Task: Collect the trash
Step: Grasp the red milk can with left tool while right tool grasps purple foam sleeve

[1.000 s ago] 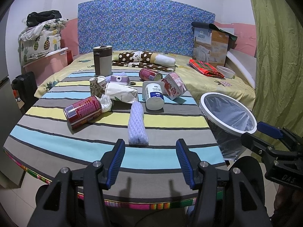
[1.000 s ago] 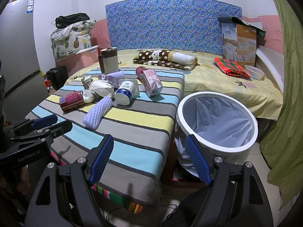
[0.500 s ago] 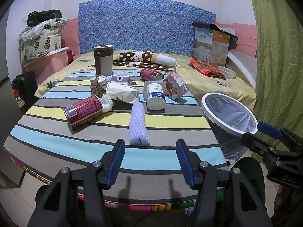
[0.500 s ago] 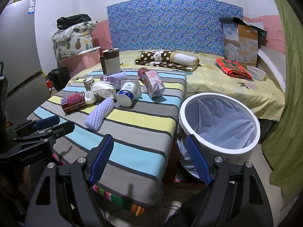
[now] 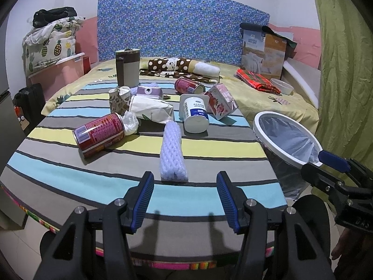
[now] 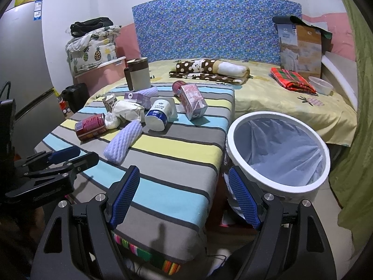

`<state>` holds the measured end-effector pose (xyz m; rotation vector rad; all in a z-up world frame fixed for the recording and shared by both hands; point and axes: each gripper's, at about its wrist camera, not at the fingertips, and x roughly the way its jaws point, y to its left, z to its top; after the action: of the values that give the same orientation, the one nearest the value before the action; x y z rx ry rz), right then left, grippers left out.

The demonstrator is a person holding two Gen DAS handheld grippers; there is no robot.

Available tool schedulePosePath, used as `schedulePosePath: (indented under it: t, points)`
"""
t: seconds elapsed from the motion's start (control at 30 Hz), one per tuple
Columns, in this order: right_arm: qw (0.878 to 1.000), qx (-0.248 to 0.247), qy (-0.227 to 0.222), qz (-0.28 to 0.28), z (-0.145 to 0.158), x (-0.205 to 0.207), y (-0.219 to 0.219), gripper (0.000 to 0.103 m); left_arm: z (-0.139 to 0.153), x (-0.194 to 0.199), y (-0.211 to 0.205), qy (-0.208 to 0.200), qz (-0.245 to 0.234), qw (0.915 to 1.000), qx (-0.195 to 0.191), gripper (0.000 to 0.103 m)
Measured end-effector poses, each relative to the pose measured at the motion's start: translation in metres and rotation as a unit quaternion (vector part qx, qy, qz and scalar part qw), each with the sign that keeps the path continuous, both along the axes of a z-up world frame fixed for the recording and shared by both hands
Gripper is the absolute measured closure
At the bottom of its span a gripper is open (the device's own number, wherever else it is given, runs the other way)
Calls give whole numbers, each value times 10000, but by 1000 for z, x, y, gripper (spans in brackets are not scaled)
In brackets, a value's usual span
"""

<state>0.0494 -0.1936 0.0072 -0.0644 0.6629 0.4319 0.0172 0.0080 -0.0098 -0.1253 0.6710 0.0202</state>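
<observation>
Foam sleeve on table, can left, bin right

black hand-held gripper w/ ribbed blue pads, silver screws.

Only "WOOL QUILT" reads on the cardboard box at the bed's head; labels on the cans and cartons stay illegible.

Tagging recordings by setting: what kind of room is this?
Probably a bedroom at home: a bed with a padded headboard and rolled blanket, a fridge at one side, and a bin beside a striped table.
</observation>
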Motion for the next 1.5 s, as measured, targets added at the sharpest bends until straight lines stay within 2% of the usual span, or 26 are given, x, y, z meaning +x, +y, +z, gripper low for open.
schedulePosePath:
  t: [0.37,0.6,0.9,1.13,1.5]
  points:
    - [9996,-71,236,170,-6,20,6,24,-15,39,9,220,52,9997,-31,45]
    - [9988,26,363,328,-6,35,16,24,-2,42,36,-38,381,9992,122,45]
    - [9955,221,583,720,-8,44,56,24,5,48,92,-188,700,9967,368,45]
    - [9910,271,885,967,-17,53,88,24,-3,60,124,-110,541,9980,317,43]
    - [9850,15,1391,1022,-40,66,124,24,-23,72,152,97,16,9999,72,34]
